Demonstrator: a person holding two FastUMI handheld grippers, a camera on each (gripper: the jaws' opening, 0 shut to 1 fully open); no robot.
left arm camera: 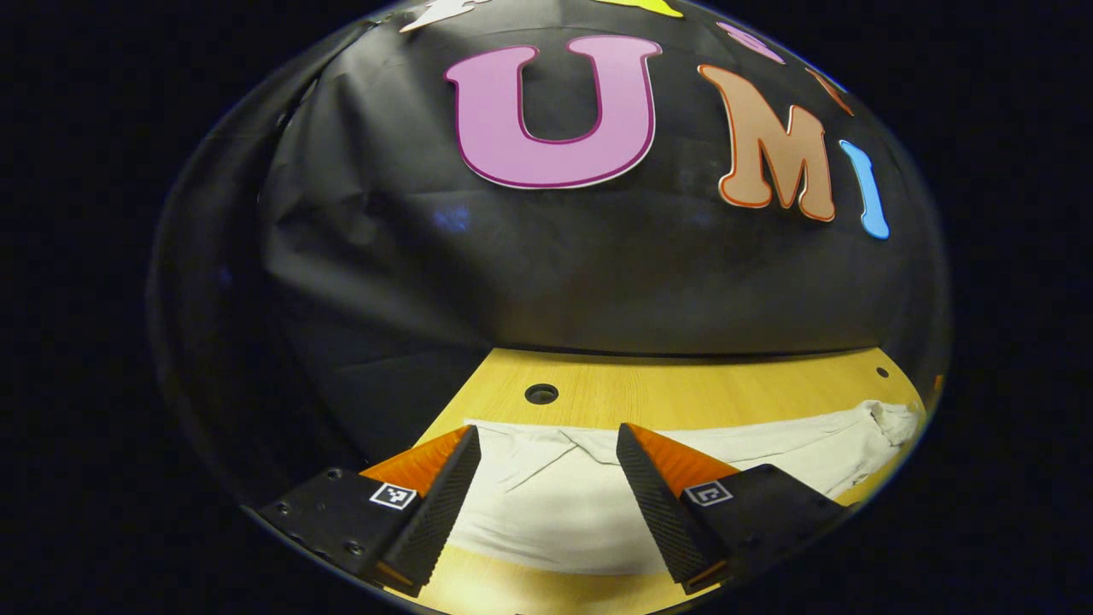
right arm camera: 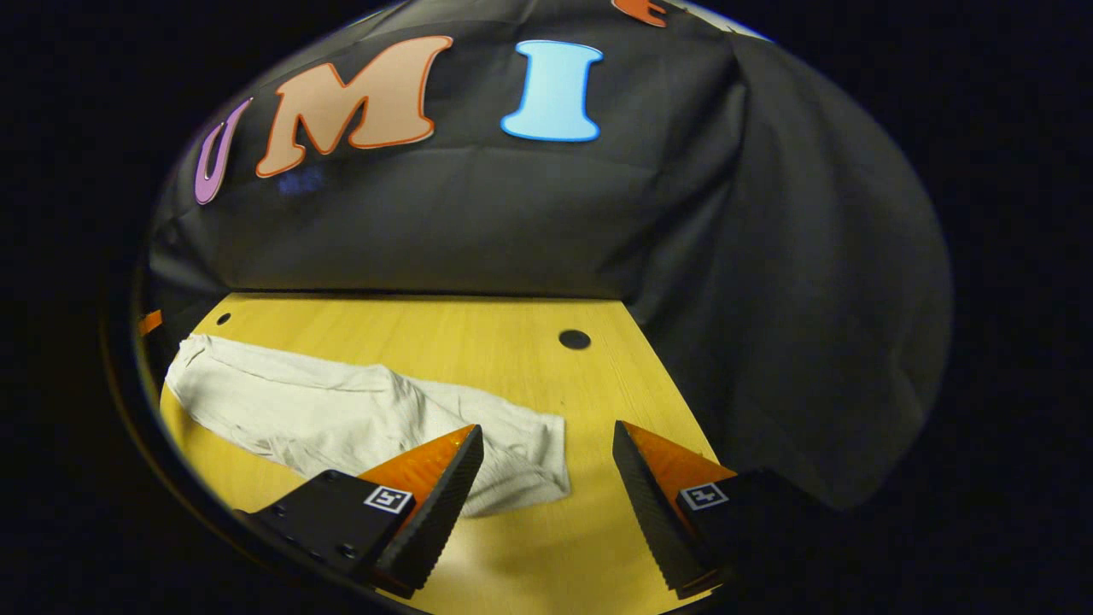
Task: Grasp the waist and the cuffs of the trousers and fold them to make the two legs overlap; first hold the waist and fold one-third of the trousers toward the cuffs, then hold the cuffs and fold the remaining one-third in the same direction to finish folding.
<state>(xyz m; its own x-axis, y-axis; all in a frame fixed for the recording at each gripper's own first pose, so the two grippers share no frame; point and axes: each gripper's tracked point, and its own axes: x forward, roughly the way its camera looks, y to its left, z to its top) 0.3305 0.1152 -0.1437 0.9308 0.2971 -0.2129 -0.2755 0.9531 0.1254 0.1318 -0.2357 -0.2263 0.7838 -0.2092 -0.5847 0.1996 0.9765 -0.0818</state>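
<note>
Left gripper (left arm camera: 546, 461) jaws apart above one end of pale trousers (left arm camera: 555, 504) lying flat on counter (left arm camera: 683, 389); right gripper (right arm camera: 546, 461) jaws apart over other end, possibly cuffs; risk: pinching single layer, so legs skew when folded

Left gripper (left arm camera: 546, 444): fingers spread wide, nothing between them, tips aimed forward and slightly down, held low. One fingertip (left arm camera: 468, 444) to left, other to right, level with each other.

Right gripper (right arm camera: 546, 440): fingers likewise wide apart, gripping nothing, pointed forward and down at similar low height. Both fingers (right arm camera: 636, 470) level, no tilt to either side.
</note>
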